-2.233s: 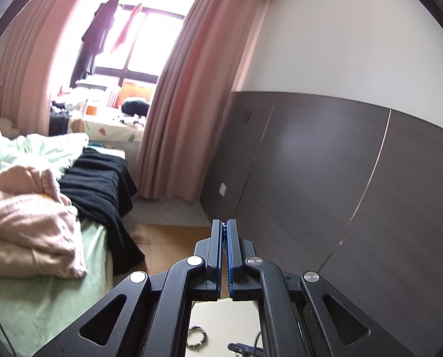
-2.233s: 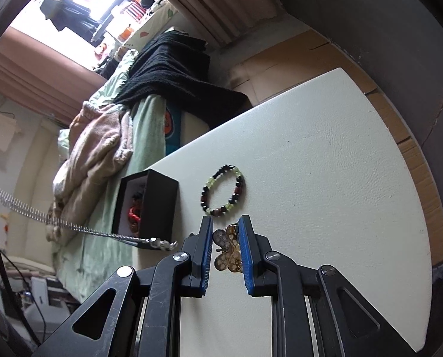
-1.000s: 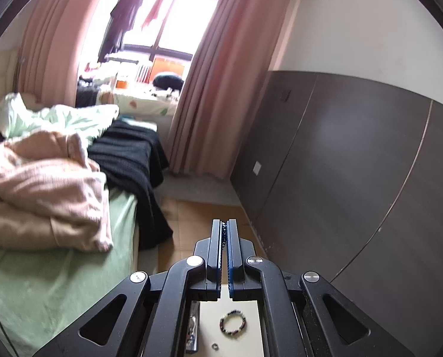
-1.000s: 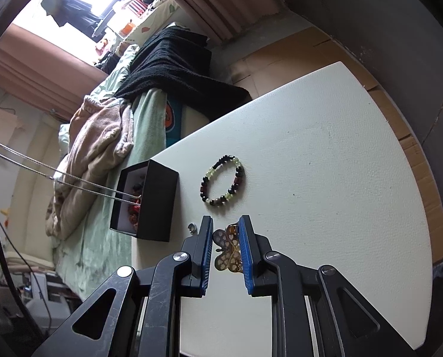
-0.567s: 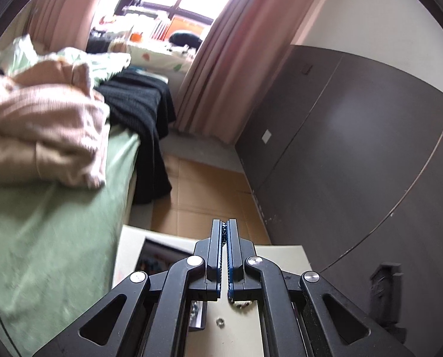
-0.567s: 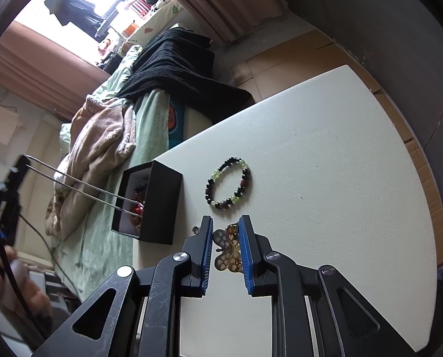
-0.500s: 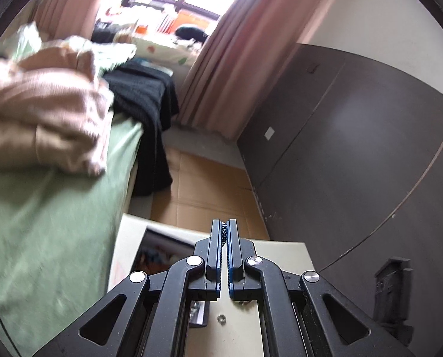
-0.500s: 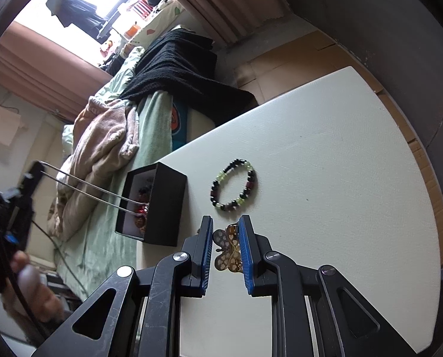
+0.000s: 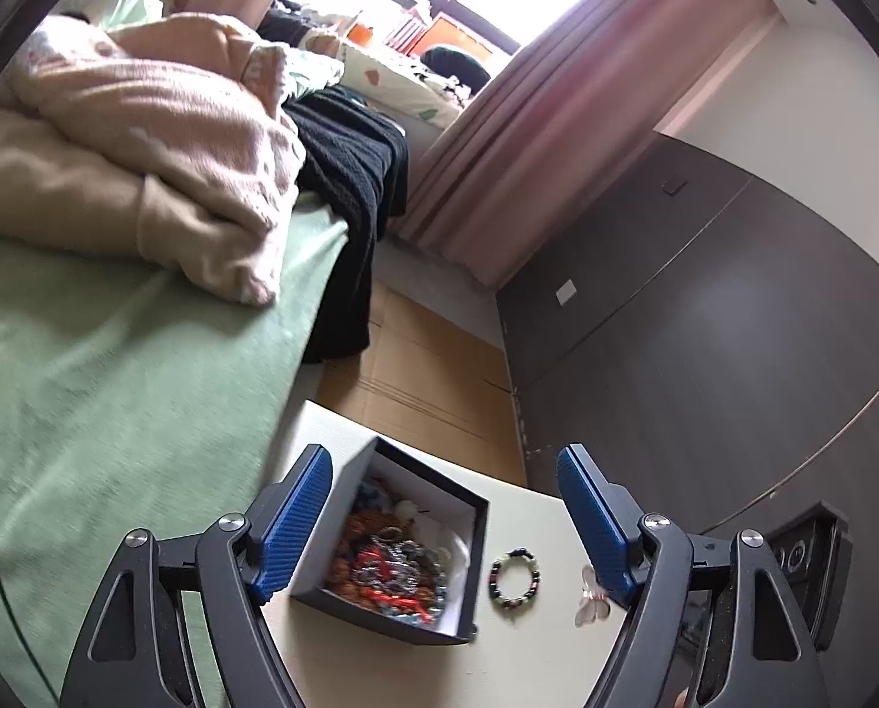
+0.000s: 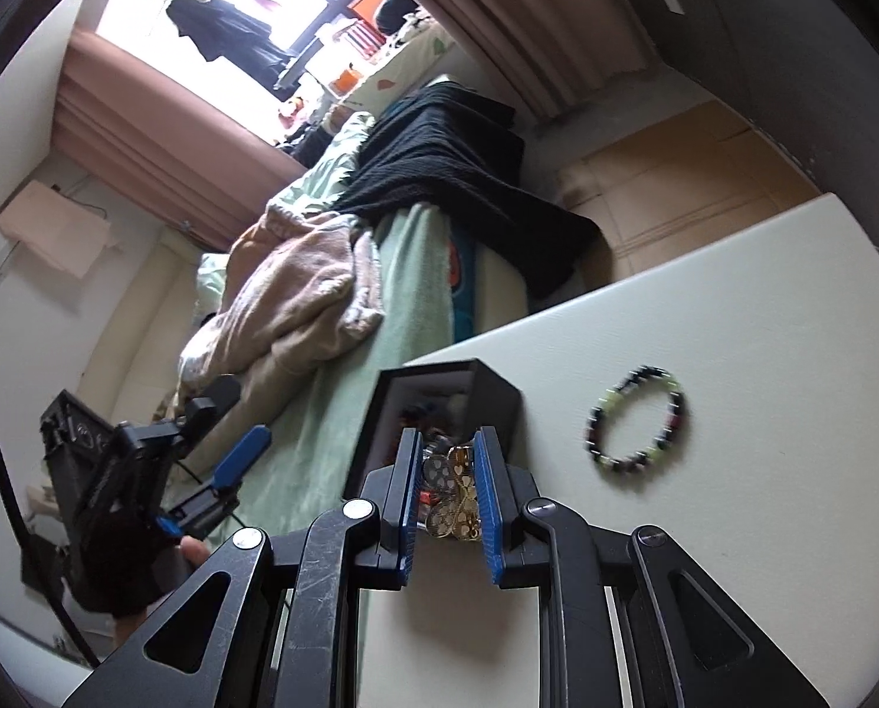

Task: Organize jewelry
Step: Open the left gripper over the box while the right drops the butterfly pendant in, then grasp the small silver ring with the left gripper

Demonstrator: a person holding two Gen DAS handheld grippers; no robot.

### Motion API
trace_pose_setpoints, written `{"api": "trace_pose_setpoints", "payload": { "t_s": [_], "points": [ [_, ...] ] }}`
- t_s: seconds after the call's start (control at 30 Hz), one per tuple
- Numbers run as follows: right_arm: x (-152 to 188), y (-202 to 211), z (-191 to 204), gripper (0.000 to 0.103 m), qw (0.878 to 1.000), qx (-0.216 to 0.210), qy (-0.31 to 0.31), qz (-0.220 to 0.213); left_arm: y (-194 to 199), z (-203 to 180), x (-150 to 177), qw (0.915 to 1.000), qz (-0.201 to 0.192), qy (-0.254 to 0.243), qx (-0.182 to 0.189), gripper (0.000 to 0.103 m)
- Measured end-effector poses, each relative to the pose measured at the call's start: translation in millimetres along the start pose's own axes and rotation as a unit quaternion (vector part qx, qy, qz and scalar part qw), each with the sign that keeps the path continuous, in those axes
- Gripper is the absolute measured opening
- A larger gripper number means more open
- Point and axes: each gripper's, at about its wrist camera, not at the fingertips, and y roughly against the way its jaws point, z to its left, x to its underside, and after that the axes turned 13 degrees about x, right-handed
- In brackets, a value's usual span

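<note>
White table (image 10: pixel 734 354) carries one black jewelry box (image 9: pixel 475 516) and, beside it, one beaded bracelet (image 9: pixel 515 580). Right gripper (image 10: pixel 448 487) clenches a butterfly brooch (image 10: pixel 457 492) over the box; left gripper (image 9: pixel 442 522) is opening, empty.

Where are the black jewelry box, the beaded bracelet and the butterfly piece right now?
black jewelry box (image 9: pixel 476 537): left wrist view, on its right wall.
beaded bracelet (image 10: pixel 680 405): right wrist view, on its beads.
butterfly piece (image 10: pixel 457 487): right wrist view, on its gold wings.

White table (image 10: pixel 764 354) lies bare right of the black box (image 10: pixel 498 398), except a bracelet (image 10: pixel 637 419).
</note>
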Motion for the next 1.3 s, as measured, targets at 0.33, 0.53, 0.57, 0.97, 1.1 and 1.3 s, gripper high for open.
{"api": "trace_pose_setpoints", "payload": {
  "t_s": [0.33,0.53,0.57,0.97,1.1,1.3],
  "points": [
    [-1,-41,44,0.028,0.999,-0.013,0.033,0.017,20,23,-10,0.9993,-0.018,0.028,0.015,0.079],
    [7,-38,28,0.061,0.999,0.020,0.028,0.017,12,17,-7,0.9995,-0.011,0.019,0.022,0.079],
    [7,-32,23,0.061,0.999,0.028,0.027,0.010,11,15,-6,0.9996,-0.009,0.016,0.022,0.079],
    [5,11,-53,0.065,0.992,0.127,-0.021,0.013,-33,-32,33,0.9938,0.086,-0.069,0.013,0.077],
    [5,27,-68,0.065,0.990,0.137,-0.040,0.006,-49,-48,54,0.9876,0.122,-0.098,0.003,0.070],
    [10,46,-93,0.064,0.985,0.159,-0.061,0.011,-76,-63,87,0.9755,0.177,-0.128,-0.027,0.049]
  ]
}}
